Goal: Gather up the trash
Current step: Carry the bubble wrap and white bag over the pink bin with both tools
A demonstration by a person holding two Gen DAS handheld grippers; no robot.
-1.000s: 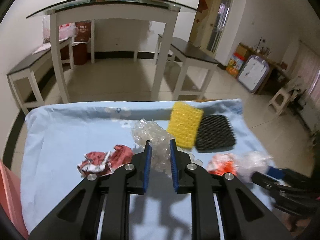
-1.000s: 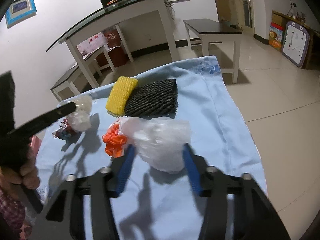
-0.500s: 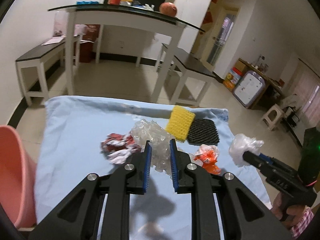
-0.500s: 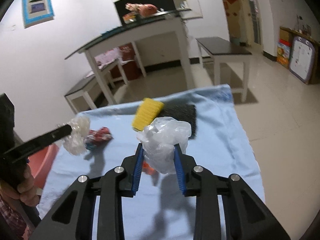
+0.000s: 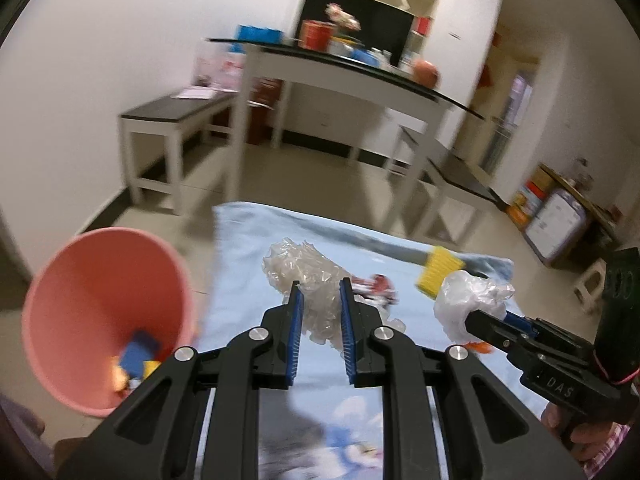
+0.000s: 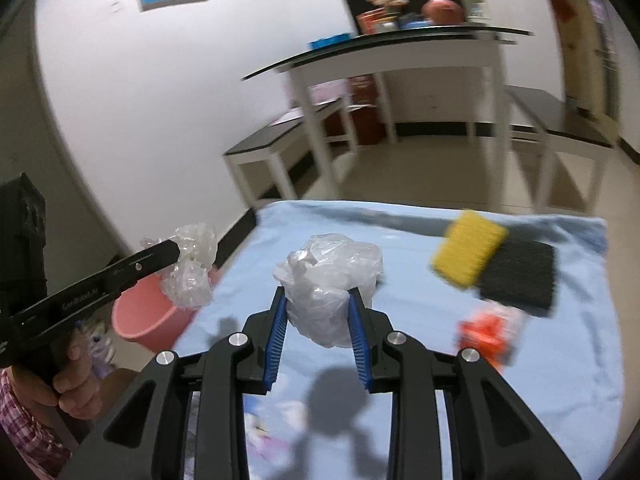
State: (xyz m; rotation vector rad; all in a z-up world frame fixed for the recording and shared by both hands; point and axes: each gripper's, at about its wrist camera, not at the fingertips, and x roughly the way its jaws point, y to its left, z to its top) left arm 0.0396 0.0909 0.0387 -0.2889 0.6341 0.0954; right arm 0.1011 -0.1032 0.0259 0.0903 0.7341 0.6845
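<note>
Two wads of plastic rode above the table, one in each tool: the left gripper (image 5: 320,292) pinched crinkled clear wrap (image 5: 304,272), the right gripper (image 6: 318,306) squeezed a white bag (image 6: 332,280). Both pieces looked feather-light, soft and slick, likely to slip unless held through the bunched middle, as they were. A pink bin (image 5: 100,320) stood beside the table's left edge with scraps already inside. On the pale blue cloth (image 6: 400,240) lay a yellow foam net (image 6: 468,252), a black foam net (image 6: 520,276) and an orange wrapper (image 6: 488,332). Benches and a glass-topped table filled the tiled room behind.
</note>
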